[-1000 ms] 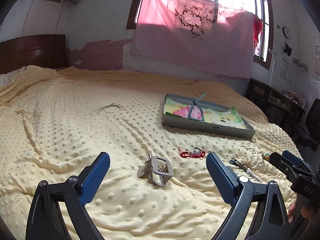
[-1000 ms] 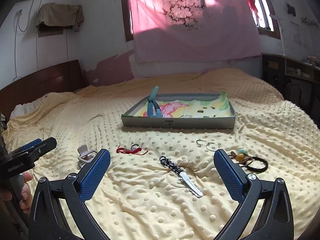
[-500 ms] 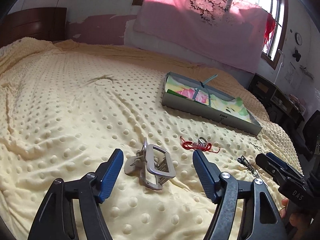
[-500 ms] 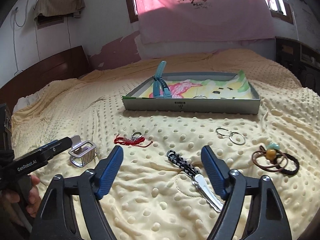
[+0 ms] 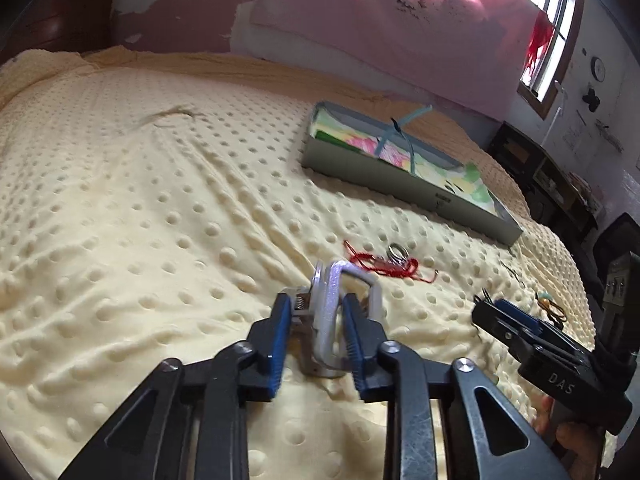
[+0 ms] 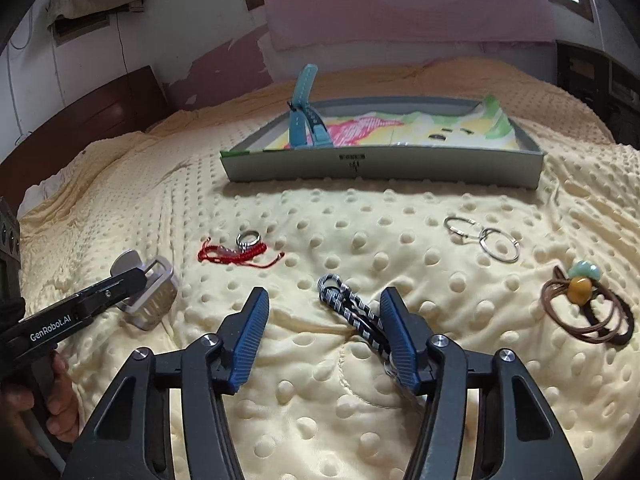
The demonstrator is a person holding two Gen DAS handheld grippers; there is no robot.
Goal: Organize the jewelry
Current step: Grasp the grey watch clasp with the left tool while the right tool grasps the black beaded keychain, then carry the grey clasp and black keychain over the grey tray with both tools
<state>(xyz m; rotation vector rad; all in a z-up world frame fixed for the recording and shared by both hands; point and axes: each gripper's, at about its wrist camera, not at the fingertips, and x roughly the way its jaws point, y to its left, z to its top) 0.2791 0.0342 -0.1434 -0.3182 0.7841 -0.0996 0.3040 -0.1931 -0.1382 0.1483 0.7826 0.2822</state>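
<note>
My left gripper (image 5: 314,308) is shut on a silver claw hair clip (image 5: 332,312) that rests on the yellow dotted bedspread; it also shows in the right wrist view (image 6: 150,296). My right gripper (image 6: 324,300) is open, low over a black-and-white braided clip (image 6: 352,312) that lies beside its right finger. A red cord bracelet with a ring (image 6: 236,250) lies between the two. Two silver hoops (image 6: 482,236) and brown hair ties with beads (image 6: 588,304) lie to the right. The grey tray (image 6: 380,168) holds a blue watch strap (image 6: 304,112).
The bedspread (image 5: 140,200) is soft and wrinkled. A dark wooden headboard (image 6: 80,120) stands at the left. Dark furniture (image 5: 560,184) stands off the bed's right side. A pink curtain (image 6: 400,0) hangs behind the bed.
My left gripper has moved forward and closed on the silver hair clip. My right gripper has dropped toward the braided clip and narrowed its opening.
</note>
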